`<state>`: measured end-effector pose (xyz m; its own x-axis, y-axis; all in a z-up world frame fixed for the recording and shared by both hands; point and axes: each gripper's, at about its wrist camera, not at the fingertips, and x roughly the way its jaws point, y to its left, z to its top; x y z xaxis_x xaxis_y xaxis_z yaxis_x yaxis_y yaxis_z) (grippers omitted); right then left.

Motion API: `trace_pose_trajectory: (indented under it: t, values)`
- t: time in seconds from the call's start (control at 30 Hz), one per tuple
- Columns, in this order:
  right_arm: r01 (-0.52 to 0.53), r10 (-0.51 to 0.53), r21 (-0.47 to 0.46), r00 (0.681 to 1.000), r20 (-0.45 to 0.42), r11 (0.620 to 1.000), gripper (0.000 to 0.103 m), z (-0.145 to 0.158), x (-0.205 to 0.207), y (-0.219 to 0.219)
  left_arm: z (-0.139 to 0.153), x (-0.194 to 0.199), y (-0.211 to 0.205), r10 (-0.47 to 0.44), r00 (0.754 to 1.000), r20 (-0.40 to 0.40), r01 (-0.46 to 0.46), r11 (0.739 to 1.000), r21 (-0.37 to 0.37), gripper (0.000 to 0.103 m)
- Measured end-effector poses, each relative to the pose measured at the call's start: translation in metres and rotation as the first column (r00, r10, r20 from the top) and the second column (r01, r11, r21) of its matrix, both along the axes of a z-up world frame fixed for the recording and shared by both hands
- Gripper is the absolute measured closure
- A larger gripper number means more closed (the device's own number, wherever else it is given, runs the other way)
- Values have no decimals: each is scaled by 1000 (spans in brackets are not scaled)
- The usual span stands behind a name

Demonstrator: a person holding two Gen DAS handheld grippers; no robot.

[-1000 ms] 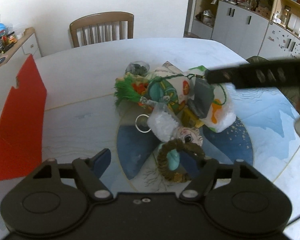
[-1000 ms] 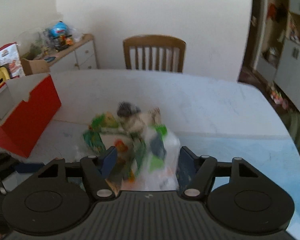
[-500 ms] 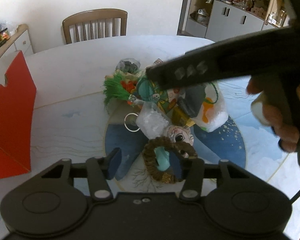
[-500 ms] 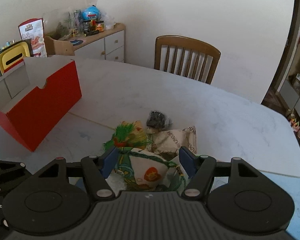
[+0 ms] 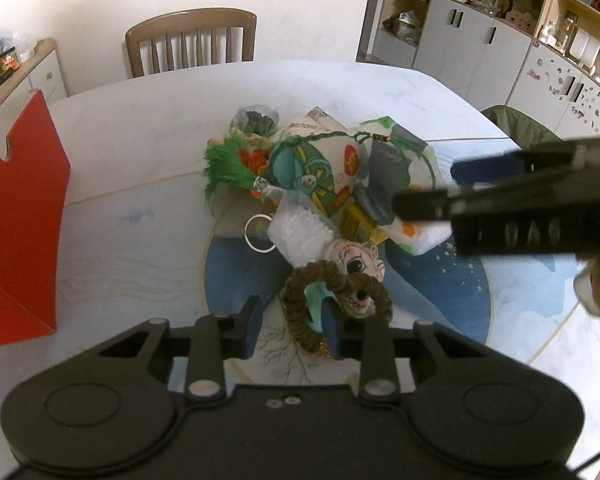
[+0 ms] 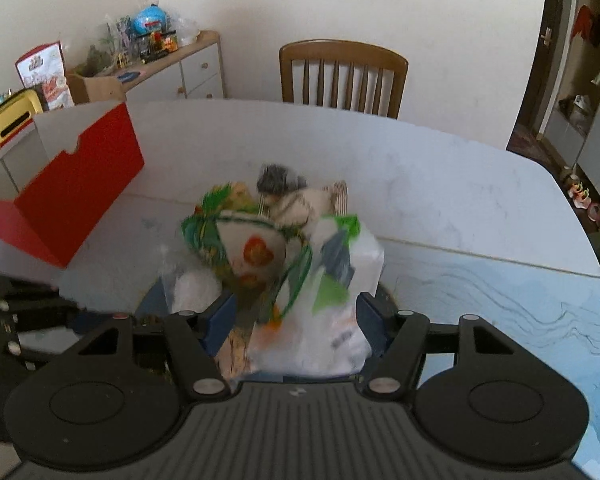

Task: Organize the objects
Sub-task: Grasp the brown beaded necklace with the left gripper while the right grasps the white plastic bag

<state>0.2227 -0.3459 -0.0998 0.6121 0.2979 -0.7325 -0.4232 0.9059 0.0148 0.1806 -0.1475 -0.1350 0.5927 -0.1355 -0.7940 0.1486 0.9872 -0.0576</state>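
Observation:
A pile of small objects lies mid-table. Nearest me is a brown braided ring [image 5: 300,320] around a teal piece, beside a doll-face charm [image 5: 360,260]. Behind are a green tassel [image 5: 228,164], a turtle-print pouch [image 5: 308,172] and a white printed plastic bag [image 5: 420,232]. My left gripper [image 5: 292,328] is closing with the ring's left side between its jaws; a gap still shows at the left pad. My right gripper [image 6: 296,320] stands open astride the white bag [image 6: 332,320], blurred. It also reaches in from the right in the left wrist view, right gripper [image 5: 424,186].
An open red box [image 5: 20,220] stands on the left of the white table [image 5: 140,120], also seen as red box [image 6: 80,184]. A wooden chair [image 5: 192,40] is at the far edge. A metal key ring [image 5: 258,234] lies by the pile. Cabinets line the room's sides.
My left jaws have narrowed around the brown ring. The right gripper swept across above the pile, then came down on its right side, with the white bag now between its fingers.

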Motion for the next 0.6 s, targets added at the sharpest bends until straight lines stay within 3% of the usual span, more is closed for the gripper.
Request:
trace_pose_trajectory:
  t: [0.13,0.23,0.37,0.6]
  values:
    - [9,-9,-48,1000,-4,999,40,-13,-3,5,-1,2,-2,13,1000,-10,-13,1000,7,90]
    - [29,-30,-70,1000,-6,997,64,-18,-1,3,0,2,-1,23,1000,-16,-23,1000,-5,95]
    - [44,-44,-52,999,10,998,77,-12,-7,-5,8,-2,-2,29,1000,-2,-29,1000,-11,96]
    - [76,-77,43,997,14,996,81,11,-20,-25,29,-8,5,61,998,14,-61,998,-31,97]
